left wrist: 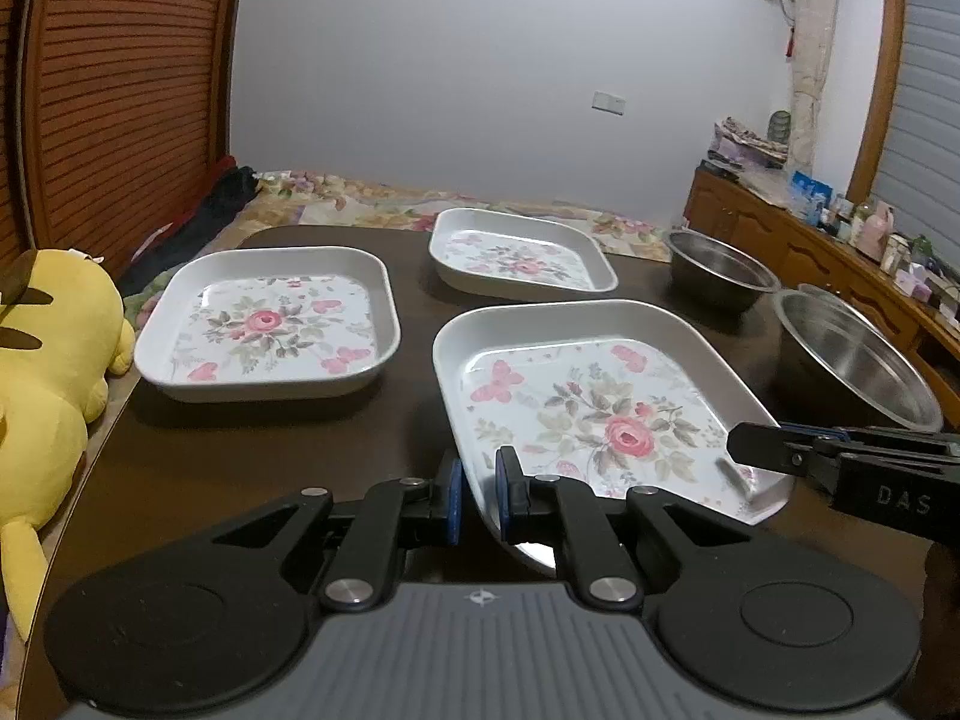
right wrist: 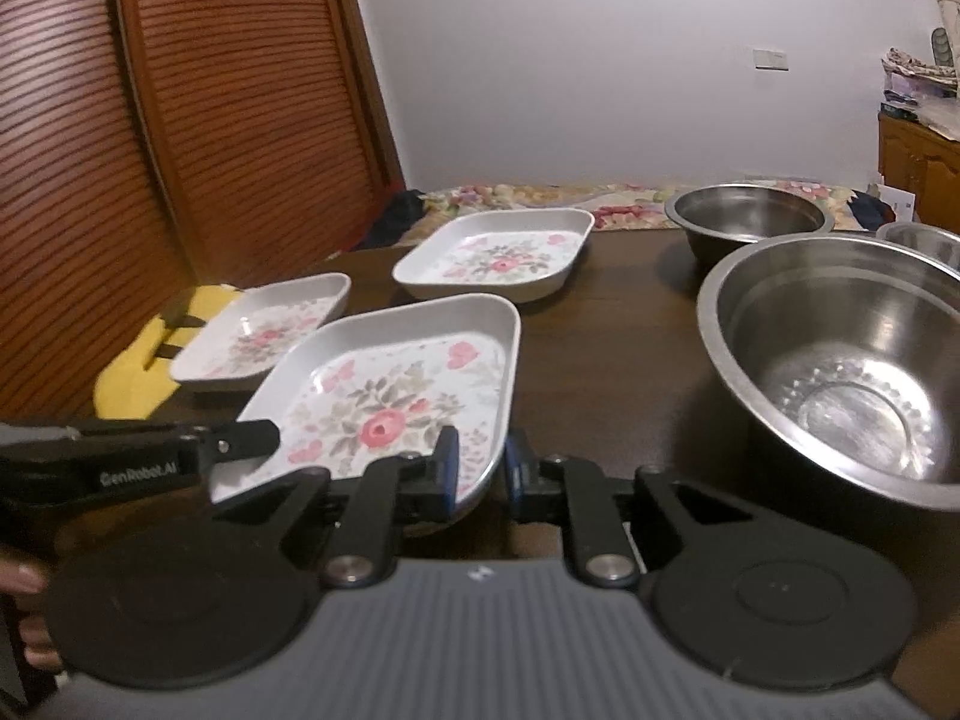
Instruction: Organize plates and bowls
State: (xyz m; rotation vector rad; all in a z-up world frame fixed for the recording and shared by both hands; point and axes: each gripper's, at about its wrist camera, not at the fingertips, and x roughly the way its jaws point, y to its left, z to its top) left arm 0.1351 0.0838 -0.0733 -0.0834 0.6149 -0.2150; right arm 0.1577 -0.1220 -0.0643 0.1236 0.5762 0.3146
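Three white square plates with a rose print lie on the dark table. The near plate [left wrist: 600,414] [right wrist: 396,402] is held from both sides and looks tilted. My left gripper [left wrist: 480,489] is shut on its near left rim and shows in the right wrist view [right wrist: 249,441]. My right gripper [right wrist: 480,471] is shut on its near right rim and shows in the left wrist view [left wrist: 759,450]. A second plate [left wrist: 270,324] [right wrist: 264,333] lies left. A third plate [left wrist: 519,258] [right wrist: 498,255] lies further back. A large steel bowl [right wrist: 840,366] [left wrist: 852,363] stands right, a smaller steel bowl [right wrist: 750,219] [left wrist: 717,270] behind it.
A third steel bowl's rim [right wrist: 924,240] shows at the far right. A yellow plush toy [left wrist: 48,378] lies off the table's left edge. A flowered bedspread [left wrist: 372,204] lies behind the table. A wooden slatted door [right wrist: 180,120] stands left, a cluttered sideboard [left wrist: 840,240] right.
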